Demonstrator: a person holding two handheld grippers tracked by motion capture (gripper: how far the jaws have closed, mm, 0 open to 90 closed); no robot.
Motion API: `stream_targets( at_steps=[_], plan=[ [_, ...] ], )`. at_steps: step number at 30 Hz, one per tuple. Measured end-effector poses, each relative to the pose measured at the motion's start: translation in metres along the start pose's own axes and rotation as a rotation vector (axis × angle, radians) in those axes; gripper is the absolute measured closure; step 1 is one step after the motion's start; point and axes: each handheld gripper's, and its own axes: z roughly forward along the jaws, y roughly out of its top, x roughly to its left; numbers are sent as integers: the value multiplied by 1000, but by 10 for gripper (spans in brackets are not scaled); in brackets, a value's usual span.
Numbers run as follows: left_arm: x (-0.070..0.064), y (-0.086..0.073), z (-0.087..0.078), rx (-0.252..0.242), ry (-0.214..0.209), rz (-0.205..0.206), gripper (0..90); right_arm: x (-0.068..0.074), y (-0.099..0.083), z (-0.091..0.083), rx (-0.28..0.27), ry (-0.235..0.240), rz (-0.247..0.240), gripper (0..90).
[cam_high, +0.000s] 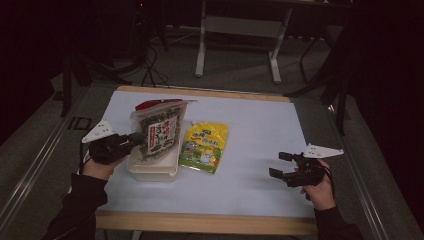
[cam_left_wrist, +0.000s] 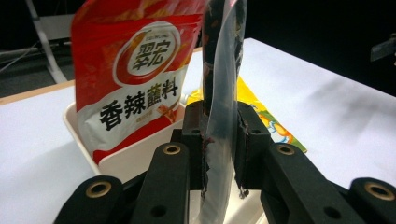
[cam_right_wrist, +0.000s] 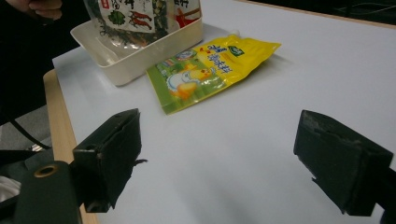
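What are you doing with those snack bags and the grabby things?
A person holds a gripper in each hand. The left gripper is shut on a clear spice bag standing in the white tub, beside a red bag. The yellow pouch lies flat on the table. The right gripper is open, holding nothing.

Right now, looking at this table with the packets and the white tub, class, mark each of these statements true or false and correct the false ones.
1. The left gripper is shut on the clear packet. True.
2. The yellow packet stands upright in the white tub. False: it lies flat on the table beside the tub.
3. The right gripper is open and holds nothing. True.
4. The red packet lies flat on the table. False: it stands in the tub.
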Motion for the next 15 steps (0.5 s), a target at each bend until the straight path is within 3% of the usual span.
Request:
stream_targets(
  at_steps=[7,15],
  plan=[
    [10,-12,-4,-42,-12,-39,798,0,0,0,4,-1,-1,147],
    [15,-26,-7,-100,7,-99,802,0,-2,-2,2,-6,1,147]
  ],
)
